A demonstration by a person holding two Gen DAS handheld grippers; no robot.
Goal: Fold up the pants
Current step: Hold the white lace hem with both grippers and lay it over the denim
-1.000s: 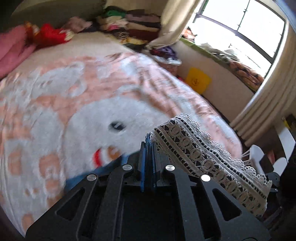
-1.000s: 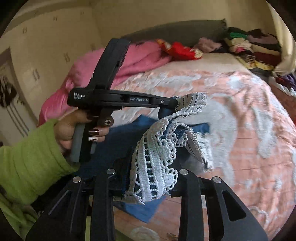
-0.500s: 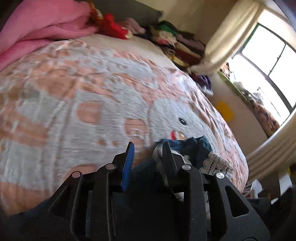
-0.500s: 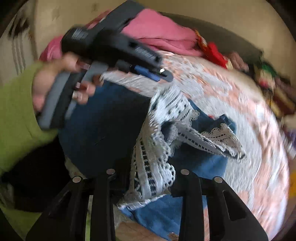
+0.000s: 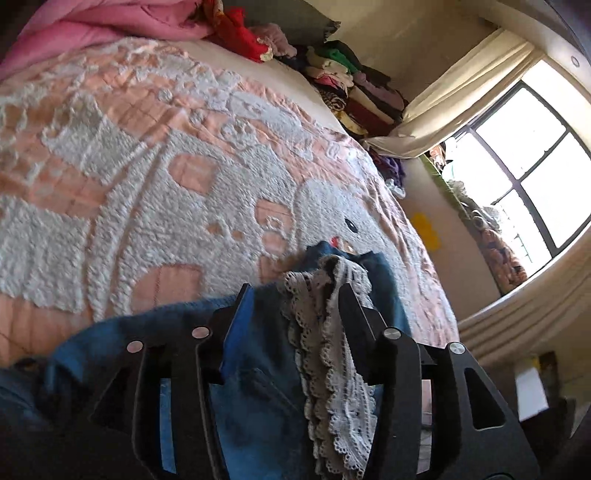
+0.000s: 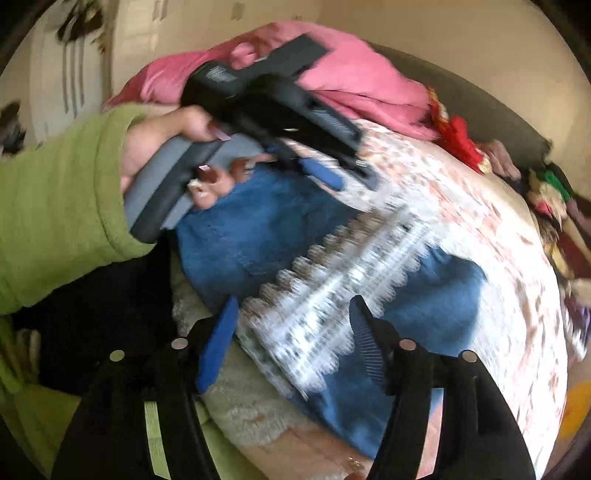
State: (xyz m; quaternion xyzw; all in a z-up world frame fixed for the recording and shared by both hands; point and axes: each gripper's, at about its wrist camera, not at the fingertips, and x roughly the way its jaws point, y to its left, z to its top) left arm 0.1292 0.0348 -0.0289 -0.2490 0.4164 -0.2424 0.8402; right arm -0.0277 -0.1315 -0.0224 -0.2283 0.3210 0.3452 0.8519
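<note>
The left hand-held gripper [image 5: 295, 299] stands with its jaws spread; they have just been opening, and the lace hem [image 5: 328, 354] of the blue denim pants [image 5: 258, 406] lies loosely between them, draped against the right-side finger rather than pinched. A second ago that same lace was clamped tight between shut fingers and held up off the bed. The right hand-held gripper [image 6: 291, 314] is likewise spread wide, its jaws having just been opening, with the blurred lace band [image 6: 332, 295] lying between and beyond its fingertips, free of the pads; a second ago it too was shut on that trim.

In the right wrist view the person's left hand [image 6: 173, 155], in a green sleeve [image 6: 55, 199], grips the other tool's handle above the denim. The pants now lie on the bed near its front edge, the lace cuffs laid back over the blue cloth, all on the pink-and-white chenille bedspread [image 5: 166, 155].

My reading: a fold has just been laid down and let go, leg ends brought over the body of the garment. The bundle looks rumpled, so it likely needs smoothing or another fold.

Farther off are a pink blanket [image 5: 110, 26], a stack of folded clothes [image 5: 351, 85] by the curtain, and the window [image 5: 528, 162].
</note>
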